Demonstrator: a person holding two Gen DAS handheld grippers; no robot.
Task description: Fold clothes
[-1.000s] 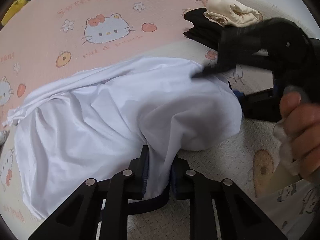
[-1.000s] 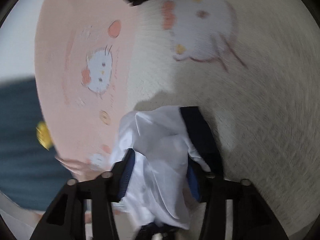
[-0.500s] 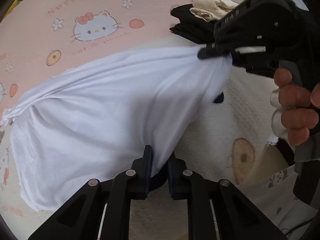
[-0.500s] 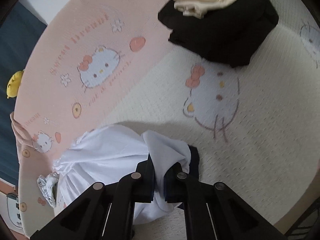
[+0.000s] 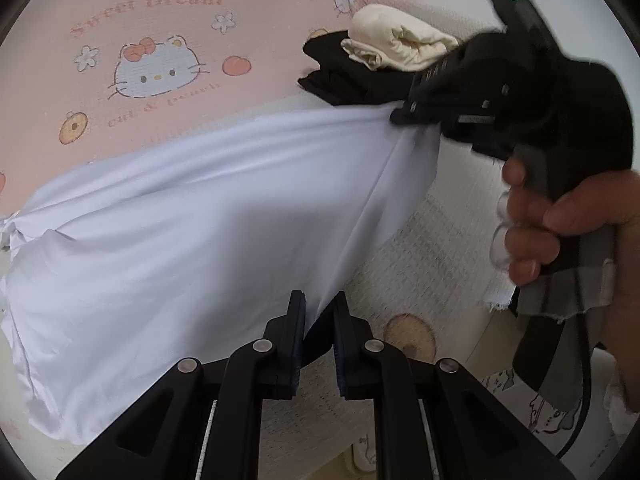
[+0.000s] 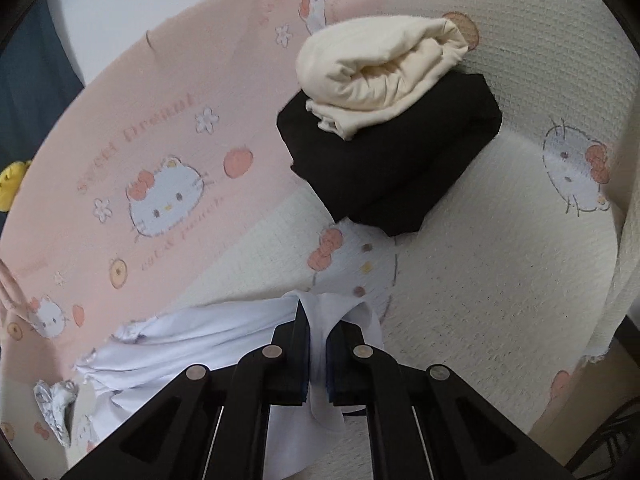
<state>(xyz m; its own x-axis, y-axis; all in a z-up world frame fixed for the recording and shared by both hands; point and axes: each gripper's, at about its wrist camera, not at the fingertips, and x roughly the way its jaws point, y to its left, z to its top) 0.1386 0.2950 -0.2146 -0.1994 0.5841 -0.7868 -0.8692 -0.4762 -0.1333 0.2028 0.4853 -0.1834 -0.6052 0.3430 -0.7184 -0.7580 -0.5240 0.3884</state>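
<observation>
A white garment [image 5: 192, 216] hangs stretched above a cartoon-cat bedspread [image 5: 160, 40], its far end bunched at the left. My left gripper [image 5: 319, 308] is shut on the garment's near corner at the bottom of the left wrist view. My right gripper [image 5: 400, 114], held by a hand [image 5: 532, 224], is shut on another corner at the upper right, pulling the edge taut between the two. In the right wrist view the right gripper [image 6: 318, 326] pinches a fold of the white garment [image 6: 200, 336], the rest trailing down to the left.
A folded black garment [image 6: 392, 168] lies on the bedspread [image 6: 500, 272] with a rolled cream garment [image 6: 380, 72] on top, beyond the right gripper. A yellow object [image 6: 12, 178] sits at the far left edge. A crumpled patterned cloth [image 6: 56, 400] lies at the lower left.
The right gripper closed on the white garment and rose. Both grippers lifted, and the cloth went from a slack heap to a taut sheet between them.
</observation>
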